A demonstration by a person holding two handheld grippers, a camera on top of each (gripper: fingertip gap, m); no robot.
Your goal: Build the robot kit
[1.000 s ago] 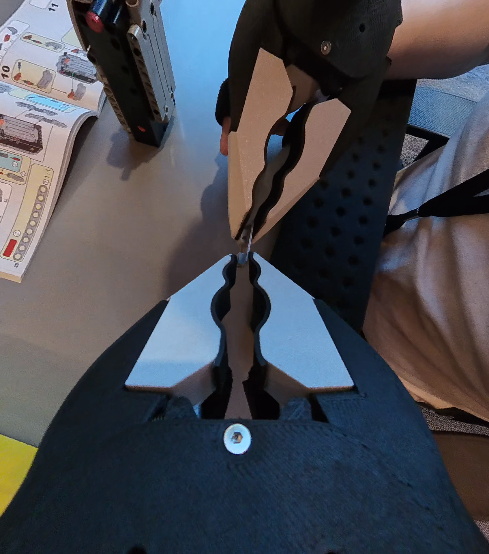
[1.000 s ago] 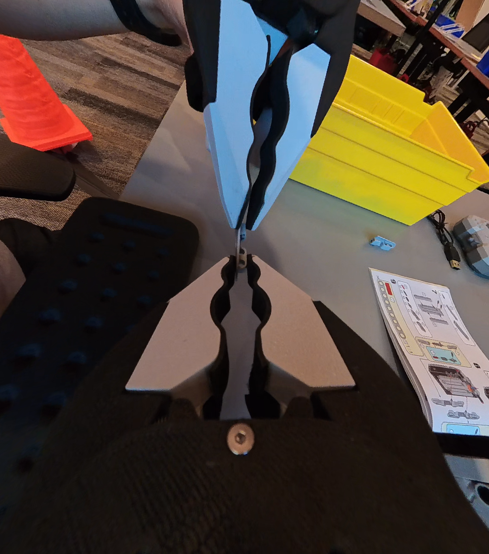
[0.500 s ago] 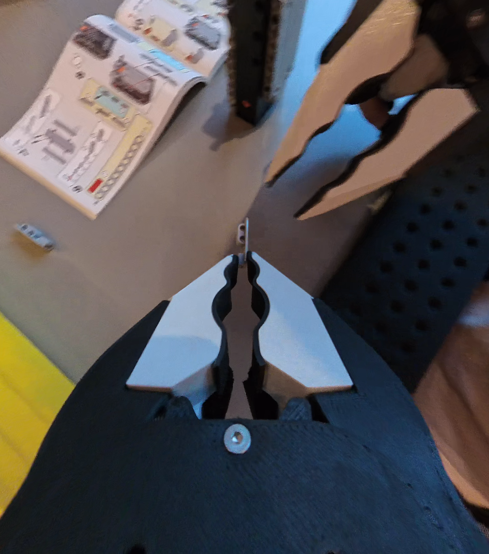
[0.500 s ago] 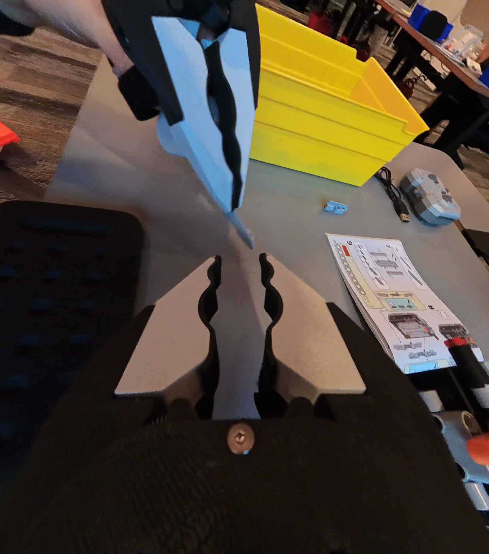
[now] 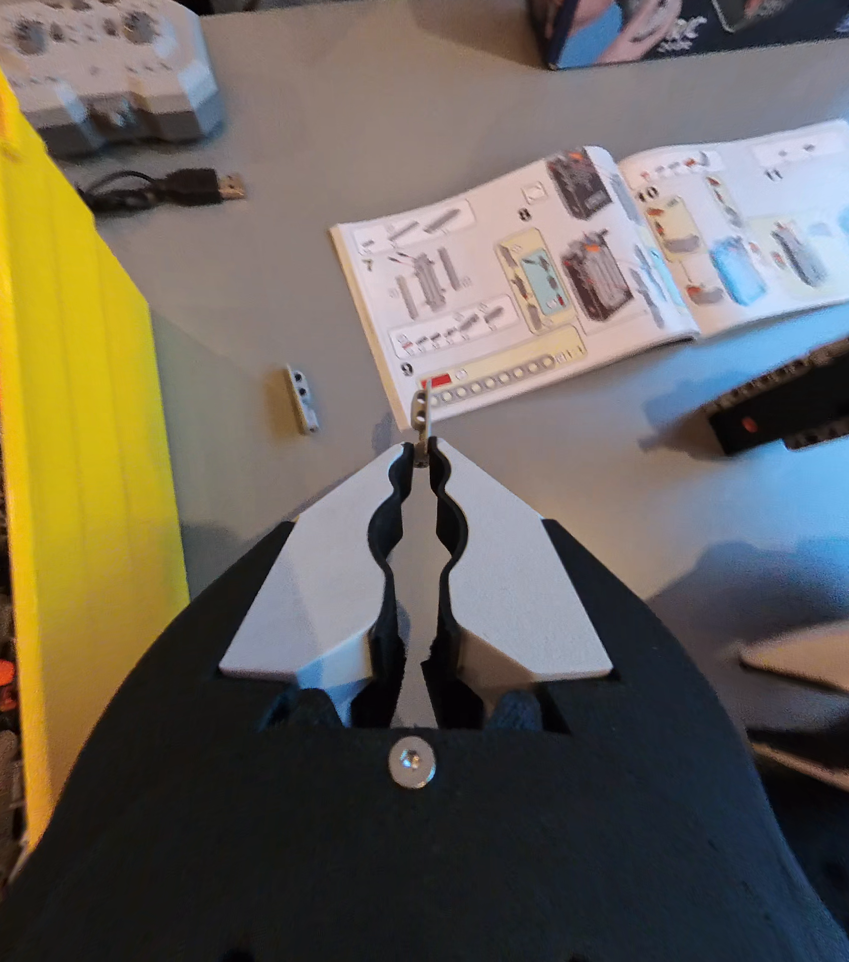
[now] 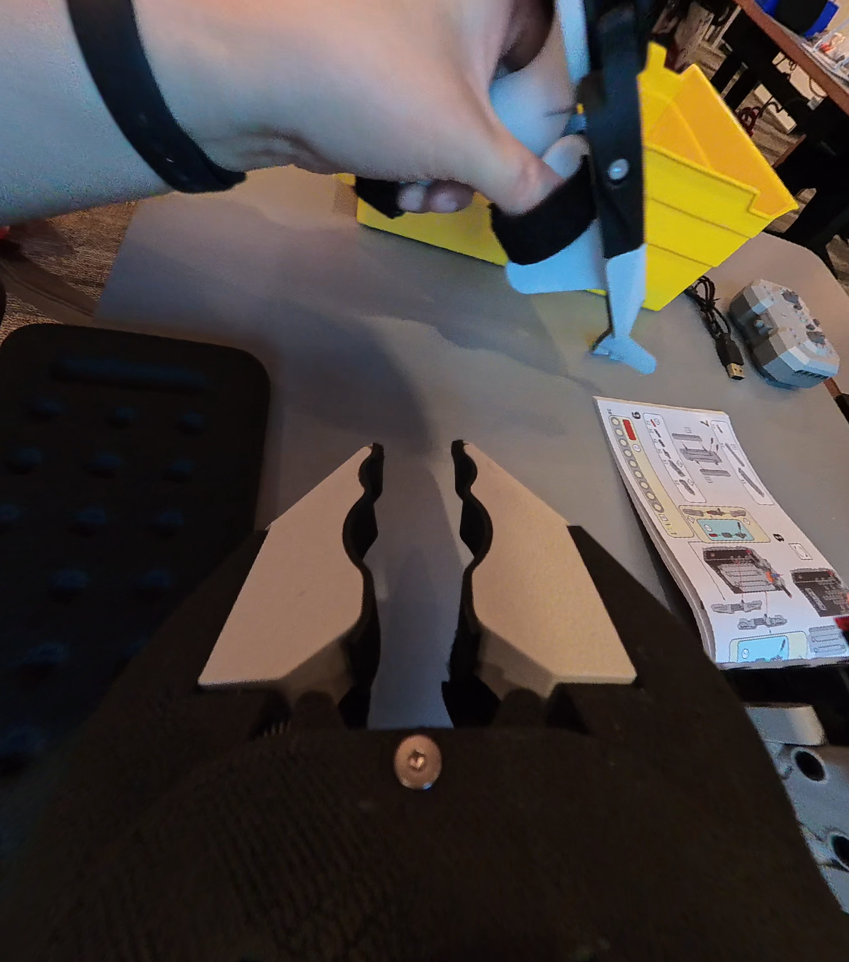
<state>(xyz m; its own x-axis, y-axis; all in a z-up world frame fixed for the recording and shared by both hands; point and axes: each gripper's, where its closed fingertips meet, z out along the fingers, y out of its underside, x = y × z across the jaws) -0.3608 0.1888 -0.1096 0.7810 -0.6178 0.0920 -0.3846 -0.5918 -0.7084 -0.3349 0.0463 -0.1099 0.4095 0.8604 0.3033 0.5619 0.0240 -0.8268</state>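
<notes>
Grey desk (image 5: 490,104), cluttered. Your left gripper (image 5: 421,446) has swung away, jaws clenched on a thin grey beam (image 5: 421,411), booklet (image 5: 620,270) at 1 o'clock, yellow bin (image 5: 73,364) at 9. Your right gripper (image 6: 417,450) has let go: jaws released, empty.

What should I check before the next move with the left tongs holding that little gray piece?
1. Left tongs shut on the small gray beam: ok, though only its end is pinched at the tips.
2. Right tongs open and empty: ok.
3. Second gray piece lying apart on the gray table: ok.
4. Instruction booklet lying open: ok.
5. Beam's height above the table: cannot tell.
</notes>
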